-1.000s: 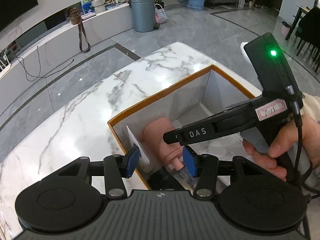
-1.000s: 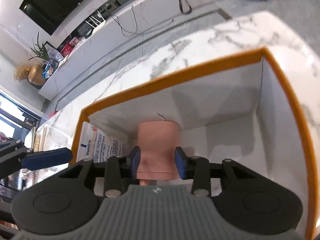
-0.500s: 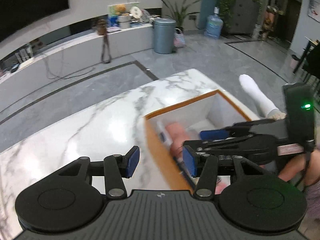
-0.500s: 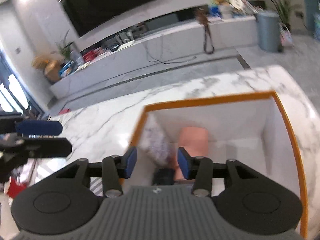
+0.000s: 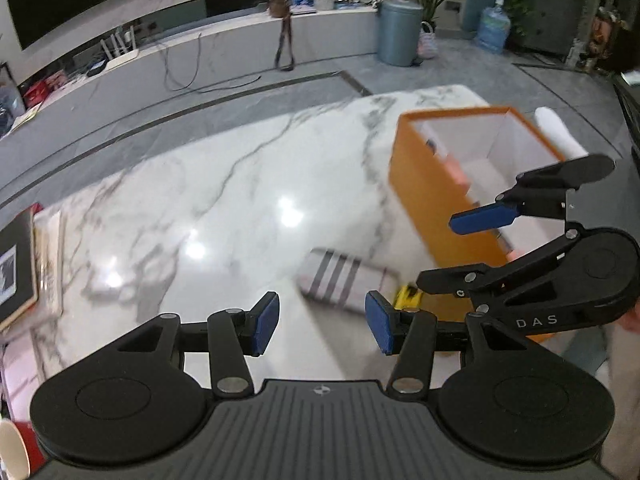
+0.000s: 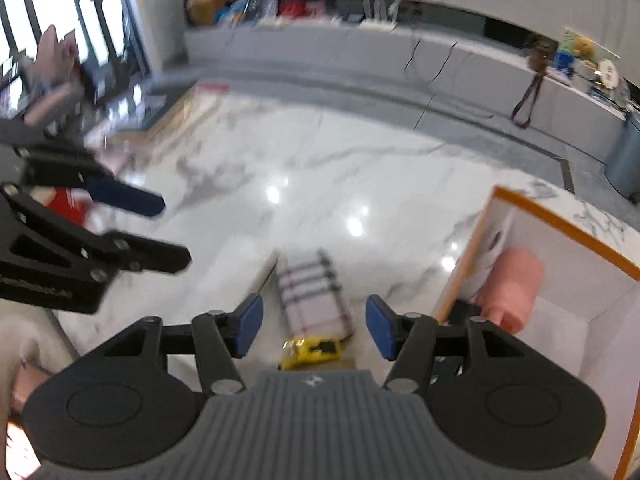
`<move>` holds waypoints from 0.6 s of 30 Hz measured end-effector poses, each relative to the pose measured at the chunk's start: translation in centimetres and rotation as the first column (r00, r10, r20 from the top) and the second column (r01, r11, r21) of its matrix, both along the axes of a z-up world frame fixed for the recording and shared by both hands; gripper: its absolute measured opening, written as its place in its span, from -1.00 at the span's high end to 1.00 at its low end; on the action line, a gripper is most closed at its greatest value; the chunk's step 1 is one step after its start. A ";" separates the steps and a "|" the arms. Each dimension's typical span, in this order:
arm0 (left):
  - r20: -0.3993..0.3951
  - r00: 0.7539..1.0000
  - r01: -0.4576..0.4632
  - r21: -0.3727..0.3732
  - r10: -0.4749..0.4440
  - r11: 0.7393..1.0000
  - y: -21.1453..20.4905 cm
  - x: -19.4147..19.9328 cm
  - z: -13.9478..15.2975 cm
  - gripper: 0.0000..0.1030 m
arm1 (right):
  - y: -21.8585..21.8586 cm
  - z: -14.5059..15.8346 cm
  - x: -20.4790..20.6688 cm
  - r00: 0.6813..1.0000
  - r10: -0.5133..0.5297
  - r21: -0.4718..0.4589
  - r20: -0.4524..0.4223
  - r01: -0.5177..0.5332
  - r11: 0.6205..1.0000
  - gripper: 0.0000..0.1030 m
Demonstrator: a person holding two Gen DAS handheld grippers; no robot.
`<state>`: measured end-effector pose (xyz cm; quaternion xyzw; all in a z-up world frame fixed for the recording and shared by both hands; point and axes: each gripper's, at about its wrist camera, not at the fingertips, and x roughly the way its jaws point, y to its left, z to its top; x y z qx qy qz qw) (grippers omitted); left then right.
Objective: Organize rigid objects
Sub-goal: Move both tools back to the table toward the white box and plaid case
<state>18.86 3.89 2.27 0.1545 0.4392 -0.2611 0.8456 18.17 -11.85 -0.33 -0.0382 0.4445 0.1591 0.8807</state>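
A: Both grippers have come back out of the orange box (image 5: 440, 204) since a second ago. Before, they were over its opening; now the box sits in the right part of the left wrist view, and at the right edge of the right wrist view.

B: Yes. And the pink cylinder (image 6: 514, 292)?

A: It is inside the box, lying near the left wall, beside a printed white packet (image 6: 490, 256) that leans on that wall.

B: Are the grippers holding something?

A: No. The left gripper (image 5: 322, 322) has its blue pads apart with nothing between them, and the right gripper (image 6: 314, 326) is the same, spread wide and empty.

B: What is under them on the marble table (image 5: 224, 208)?

A: A flat striped case (image 6: 312, 292) lies on the table just left of the box (the stripes are grey and a little pink, but the picture is blurred). Touching its near end, or very close, I cannot tell which, is a small yellow object (image 6: 312, 352), in the lower centre of the right wrist view.

B: And at the far left?

A: A dark framed picture (image 5: 16, 268) at the left edge of the left wrist view, well apart from the box.
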 end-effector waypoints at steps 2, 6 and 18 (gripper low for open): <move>0.041 0.999 -0.014 0.012 0.014 1.000 0.9 -0.6 -0.7 -0.15 | 0.7 -0.9 0.6 0.999 0.023 -0.041 -0.035 -0.024 0.999 -0.12; 0.047 0.997 -0.056 0.012 0.055 0.998 2.2 -0.4 -2.7 -0.15 | 1.8 -2.1 1.4 0.994 0.041 -0.088 -0.098 -0.049 0.995 -0.12; -0.203 0.949 -0.256 -0.046 0.242 0.966 3.9 4.1 -8.5 -0.52 | 3.6 -5.2 5.8 0.968 0.070 -0.181 -0.242 -0.116 0.977 -0.25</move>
